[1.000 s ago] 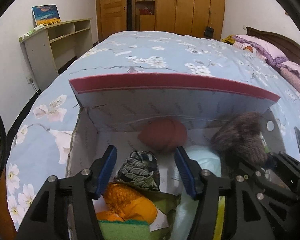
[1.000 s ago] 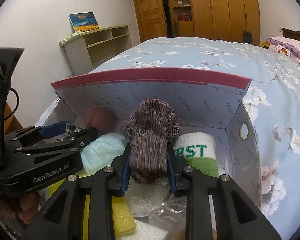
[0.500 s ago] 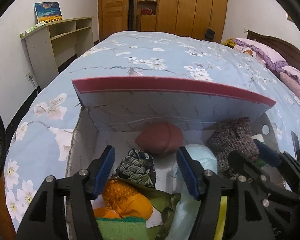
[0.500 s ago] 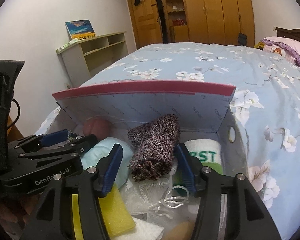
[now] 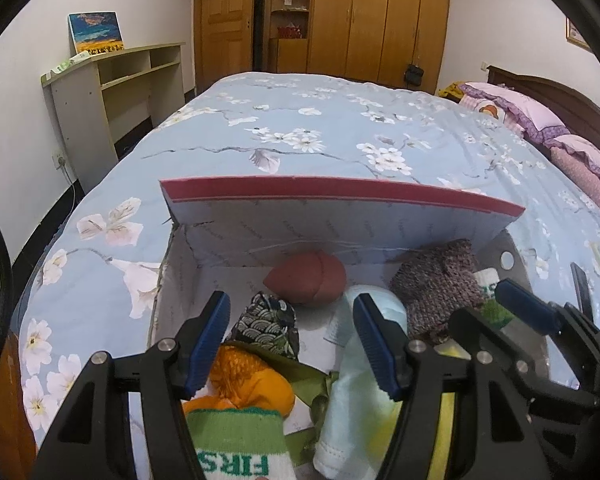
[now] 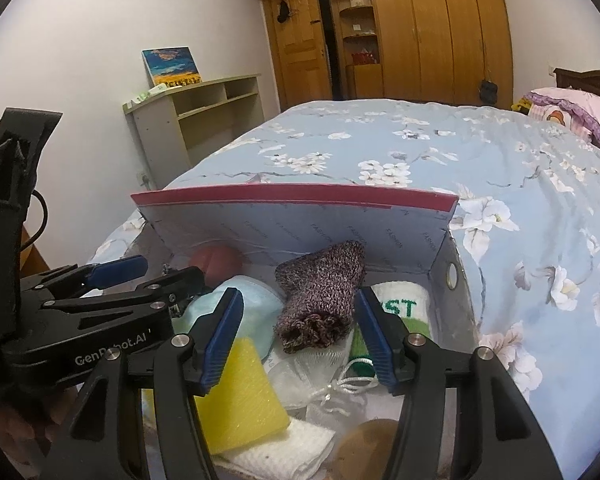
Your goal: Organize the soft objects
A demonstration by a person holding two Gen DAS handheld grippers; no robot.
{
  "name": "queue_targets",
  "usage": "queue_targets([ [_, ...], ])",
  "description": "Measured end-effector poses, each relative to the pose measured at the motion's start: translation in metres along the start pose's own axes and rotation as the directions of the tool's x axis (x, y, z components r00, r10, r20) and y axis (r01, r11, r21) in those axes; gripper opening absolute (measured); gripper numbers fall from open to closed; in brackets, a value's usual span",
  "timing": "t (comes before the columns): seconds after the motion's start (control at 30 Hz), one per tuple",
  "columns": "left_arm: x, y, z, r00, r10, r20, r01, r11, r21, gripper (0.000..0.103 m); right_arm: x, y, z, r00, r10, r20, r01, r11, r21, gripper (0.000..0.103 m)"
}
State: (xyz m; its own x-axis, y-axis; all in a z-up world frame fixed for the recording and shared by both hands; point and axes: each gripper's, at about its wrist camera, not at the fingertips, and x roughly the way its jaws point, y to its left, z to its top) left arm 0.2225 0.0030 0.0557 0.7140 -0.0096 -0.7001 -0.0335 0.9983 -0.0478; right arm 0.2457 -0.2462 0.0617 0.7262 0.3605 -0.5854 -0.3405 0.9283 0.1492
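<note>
A cardboard box (image 6: 292,196) with a red-edged flap stands open on the bed and holds soft things. A purple-brown knitted sock (image 6: 320,300) lies in it against the back wall, over a white mesh bag (image 6: 300,376). My right gripper (image 6: 298,300) hovers just behind the sock with its jaws opening; the sock sits between the pads, untouched. Beside it lie a light blue cloth (image 6: 248,300), a yellow sponge (image 6: 240,392) and a white-green sock (image 6: 400,304). My left gripper (image 5: 290,304) stands open over a wave-patterned pouch (image 5: 268,324), holding nothing. A brown ball (image 5: 312,280) rests at the back.
The box (image 5: 340,188) sits near the bed's edge on a blue flowered cover (image 5: 320,120). An orange item (image 5: 244,384) lies in the box's near left. A beige shelf (image 5: 112,88) stands against the left wall, wooden wardrobes (image 5: 380,16) behind, pink pillows (image 5: 512,108) at the right.
My right gripper opened and let go of the knitted sock, which now lies in the box. Both grippers drew back and up a little.
</note>
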Motion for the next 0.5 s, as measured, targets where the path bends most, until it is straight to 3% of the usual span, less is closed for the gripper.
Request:
queue_targets([
  [0.5,-0.044,0.0,-0.014,1.0,-0.01,0.028,0.01,1.0,-0.004,0.068,-0.039,0.006,-0.004,0.998,0.004,0.055,-0.004,1.0,0.002,0.062],
])
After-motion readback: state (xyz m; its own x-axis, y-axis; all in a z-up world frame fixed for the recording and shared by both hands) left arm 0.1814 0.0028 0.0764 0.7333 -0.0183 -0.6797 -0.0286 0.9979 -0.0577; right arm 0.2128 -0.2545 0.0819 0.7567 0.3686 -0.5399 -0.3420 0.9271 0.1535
